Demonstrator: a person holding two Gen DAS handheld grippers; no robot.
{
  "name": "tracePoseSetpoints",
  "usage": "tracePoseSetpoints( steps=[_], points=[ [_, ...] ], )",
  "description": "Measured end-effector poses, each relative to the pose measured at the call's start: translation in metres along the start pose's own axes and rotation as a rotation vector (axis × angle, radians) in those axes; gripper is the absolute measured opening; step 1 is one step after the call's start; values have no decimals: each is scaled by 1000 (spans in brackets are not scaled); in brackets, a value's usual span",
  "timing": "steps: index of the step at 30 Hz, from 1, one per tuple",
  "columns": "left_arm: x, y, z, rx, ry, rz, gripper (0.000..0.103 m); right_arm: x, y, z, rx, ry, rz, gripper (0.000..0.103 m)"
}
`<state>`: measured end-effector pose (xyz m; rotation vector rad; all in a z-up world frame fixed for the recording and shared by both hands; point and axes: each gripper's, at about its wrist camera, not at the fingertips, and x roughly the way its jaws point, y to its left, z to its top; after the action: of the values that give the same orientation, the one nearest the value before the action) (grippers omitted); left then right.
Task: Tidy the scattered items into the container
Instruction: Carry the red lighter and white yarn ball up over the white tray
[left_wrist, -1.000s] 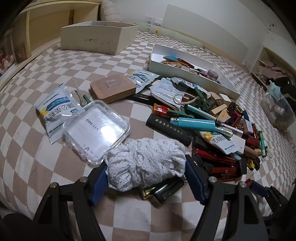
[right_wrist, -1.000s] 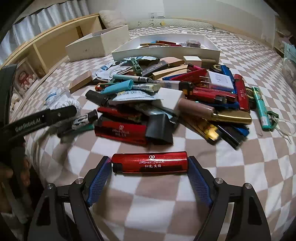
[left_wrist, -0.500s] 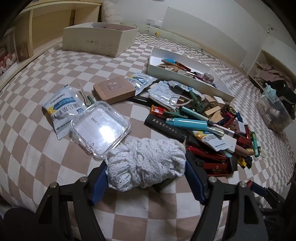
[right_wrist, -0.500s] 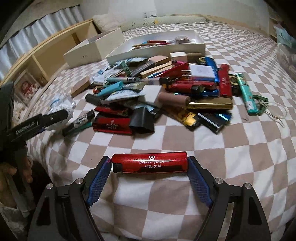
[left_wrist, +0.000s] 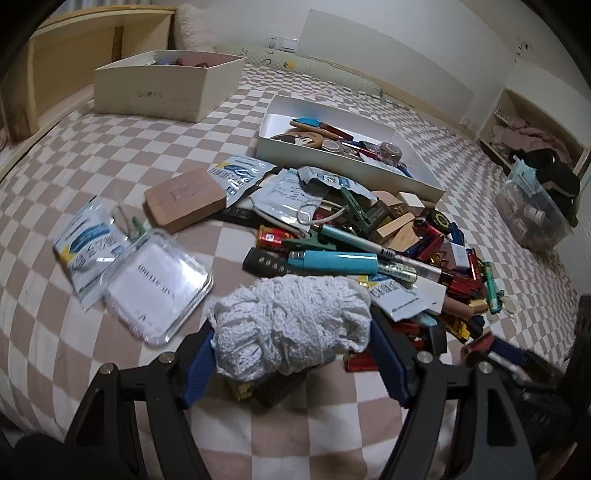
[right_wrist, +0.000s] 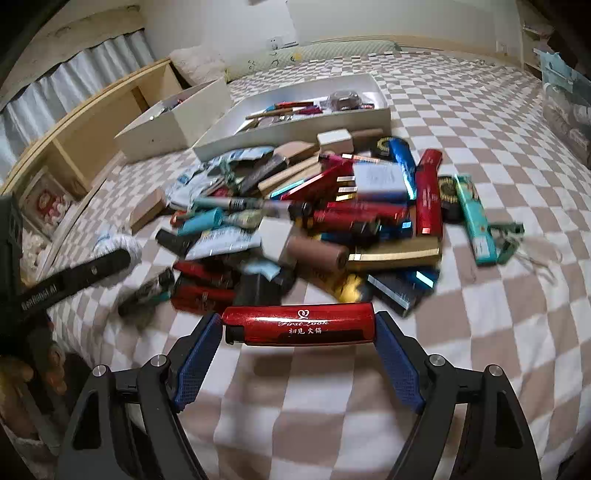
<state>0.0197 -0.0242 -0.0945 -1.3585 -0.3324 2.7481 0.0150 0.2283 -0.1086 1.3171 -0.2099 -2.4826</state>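
Carrying step: both grippers have a thing between their pads and are above the checkered bedcover (left_wrist: 110, 155); I judge this is the transport step, with the drop into the container not yet done.
Left gripper (left_wrist: 291, 354): the jaws are wide apart but clamped on the white knitted bundle (left_wrist: 291, 325); one blue pad (left_wrist: 199, 365) presses it at 9 o'clock and the other pad at 3 o'clock.
Right gripper (right_wrist: 299, 350): the jaws are clamped endwise on the red lighter (right_wrist: 299, 324), which lies level across the pads; a blue pad (right_wrist: 195, 362) touches each end.
Pile (left_wrist: 369, 251): the scattered items lie just beyond both grippers, toward 12 to 1 o'clock in the left wrist view; there are lighters, pens, sachets and wooden blocks, many on top of each other.
Clear plastic case (left_wrist: 155, 291): it lies flat at 10 o'clock from the left gripper, apart from the pile.
Container: the shallow white tray (left_wrist: 343, 166) stands beyond the pile, at 12 o'clock; it already holds some items. In the right wrist view the same tray (right_wrist: 295, 127) is at 12 o'clock, behind the pile.
Beige box (left_wrist: 166, 96): it stands farther, at 11 o'clock, well apart from the tray.
Next move: I think each hand must pass over the pile, stop above a free part of the tray, and only then let the pads part; the soft bundle may catch on a pad.
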Motion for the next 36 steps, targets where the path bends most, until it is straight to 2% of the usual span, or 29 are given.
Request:
tracePoseSetpoints(
  steps=[8,21,32,36],
  points=[
    [16,-9,27,37,-5,-4,75,8,-1,40,1,-49,-3,83],
    [25,-26,89,98,-69,-31,75,10,0,102,-16,-108,16,83],
    [37,-24,152,74,-89,-79,75,14,-3,166,-69,-144,-10,83],
    [34,-25,178,101,-121,-71,75,16,-4,187,-88,-141,-17,83]
  ],
)
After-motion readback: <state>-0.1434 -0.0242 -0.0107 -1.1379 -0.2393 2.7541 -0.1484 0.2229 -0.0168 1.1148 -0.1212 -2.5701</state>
